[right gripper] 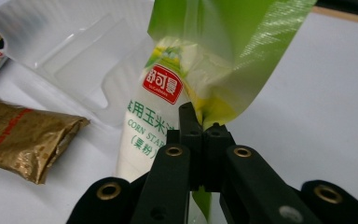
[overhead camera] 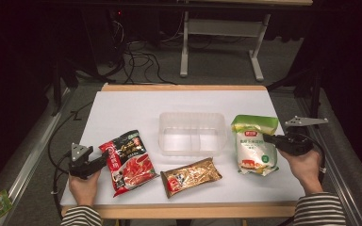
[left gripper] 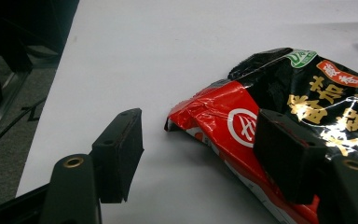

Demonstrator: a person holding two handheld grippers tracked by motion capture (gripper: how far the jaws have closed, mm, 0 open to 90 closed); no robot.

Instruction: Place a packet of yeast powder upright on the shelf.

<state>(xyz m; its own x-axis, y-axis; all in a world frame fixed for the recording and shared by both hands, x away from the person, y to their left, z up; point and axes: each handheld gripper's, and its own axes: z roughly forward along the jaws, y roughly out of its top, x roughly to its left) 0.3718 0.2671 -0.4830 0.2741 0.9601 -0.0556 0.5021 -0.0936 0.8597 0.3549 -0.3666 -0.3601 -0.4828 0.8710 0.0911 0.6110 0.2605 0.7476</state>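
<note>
A white and green corn starch bag (overhead camera: 254, 146) lies at the right of the white table (overhead camera: 122, 108). My right gripper (overhead camera: 266, 138) is shut on the bag's green side edge. In the right gripper view the jaws (right gripper: 200, 122) pinch the green film and the bag (right gripper: 158, 107) hangs tilted in front of them. A red and black snack packet (overhead camera: 127, 162) lies at the left. My left gripper (overhead camera: 104, 157) stands open at its near left corner. In the left gripper view one jaw is clear of the packet (left gripper: 307, 93) and the other is over it.
A clear plastic container (overhead camera: 162, 141) stands in the middle of the table, just left of the corn starch bag. A gold foil packet (overhead camera: 191, 176) lies in front of it near the table's front edge. Cables and a desk frame (overhead camera: 185, 52) are on the floor beyond.
</note>
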